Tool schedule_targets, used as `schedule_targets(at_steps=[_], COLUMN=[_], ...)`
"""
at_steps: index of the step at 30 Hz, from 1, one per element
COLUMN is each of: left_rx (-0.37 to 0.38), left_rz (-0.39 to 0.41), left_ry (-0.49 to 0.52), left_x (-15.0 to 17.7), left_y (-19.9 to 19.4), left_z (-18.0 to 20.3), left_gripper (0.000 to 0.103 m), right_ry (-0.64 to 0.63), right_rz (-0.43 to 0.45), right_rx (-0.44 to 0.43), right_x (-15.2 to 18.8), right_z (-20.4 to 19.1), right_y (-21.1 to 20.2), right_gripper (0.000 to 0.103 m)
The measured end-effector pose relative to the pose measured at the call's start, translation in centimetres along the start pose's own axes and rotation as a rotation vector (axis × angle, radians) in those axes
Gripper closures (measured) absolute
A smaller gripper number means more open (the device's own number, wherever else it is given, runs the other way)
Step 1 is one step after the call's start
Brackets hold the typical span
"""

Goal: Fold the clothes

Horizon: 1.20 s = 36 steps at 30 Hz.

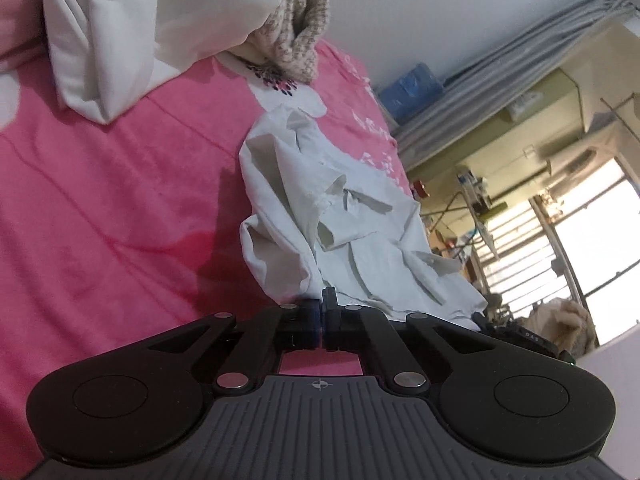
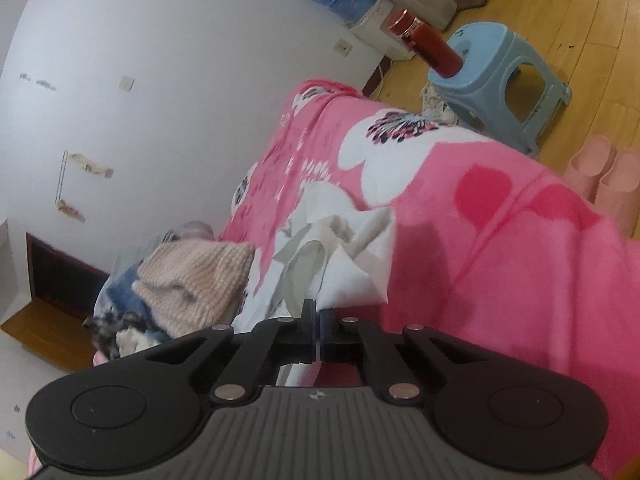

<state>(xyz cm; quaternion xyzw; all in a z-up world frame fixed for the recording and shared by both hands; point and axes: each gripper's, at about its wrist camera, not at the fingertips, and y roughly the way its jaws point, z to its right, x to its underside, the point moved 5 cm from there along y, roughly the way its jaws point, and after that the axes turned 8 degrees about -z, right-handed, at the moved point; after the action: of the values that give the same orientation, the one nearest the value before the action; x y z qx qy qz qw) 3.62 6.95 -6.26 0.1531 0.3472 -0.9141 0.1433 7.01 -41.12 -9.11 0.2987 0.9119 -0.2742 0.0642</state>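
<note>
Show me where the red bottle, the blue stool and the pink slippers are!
Red bottle [image 2: 430,46]: right wrist view, middle of its body.
Blue stool [image 2: 472,80]: right wrist view, front edge of its seat.
Pink slippers [image 2: 592,164]: right wrist view, top of the nearer slipper.

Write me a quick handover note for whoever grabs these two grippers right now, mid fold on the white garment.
Left gripper: shut on an edge of the white garment.
Right gripper: shut on another part of it.
Garment lies crumpled on the pink blanket; knit sweater sits beside it, more clothes behind.
Done: both grips taken. Left: spread it flat, fold it, then the rest of the pile.
</note>
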Motion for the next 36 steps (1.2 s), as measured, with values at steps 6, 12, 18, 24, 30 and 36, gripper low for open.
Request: schedule_targets(at_steps=[6, 12, 18, 24, 30, 36], left_rx=[-0.025, -0.051, -0.097, -0.212, -0.248, -0.332], left_rz=[-0.091, -0.257, -0.374, -0.392, -0.334, -0.155], left_ry=[0.092, 0.103, 0.131, 0.105, 0.067, 0.101], left_x=[1.8, 5.0, 7.2, 7.3, 6.5, 2.4], left_y=[-3.6, -4.9, -4.6, -2.3, -4.3, -10.4], left_z=[0.4, -0.4, -1.0, -2.9, -3.7, -4.7], left_gripper=[0.103, 0.103, 0.103, 0.099, 0.075, 0.073], right_ry=[-0.021, -0.006, 0.021, 0.077, 0.073, -0.113], right_rz=[-0.101, -0.225, -0.28, -0.328, -0.353, -0.293], right_rx=[0.008, 0.039, 0.069, 0.146, 0.15, 0.211], right_x=[4.0, 8.4, 10.9, 12.1, 11.8, 10.2], right_z=[-0.3, 0.8, 2.5, 5.0, 4.7, 1.8], right_y=[-3.3, -6.3, -7.7, -6.7, -8.3, -10.8], right_gripper=[0.102, 0.102, 0.102, 0.1, 0.096, 0.095])
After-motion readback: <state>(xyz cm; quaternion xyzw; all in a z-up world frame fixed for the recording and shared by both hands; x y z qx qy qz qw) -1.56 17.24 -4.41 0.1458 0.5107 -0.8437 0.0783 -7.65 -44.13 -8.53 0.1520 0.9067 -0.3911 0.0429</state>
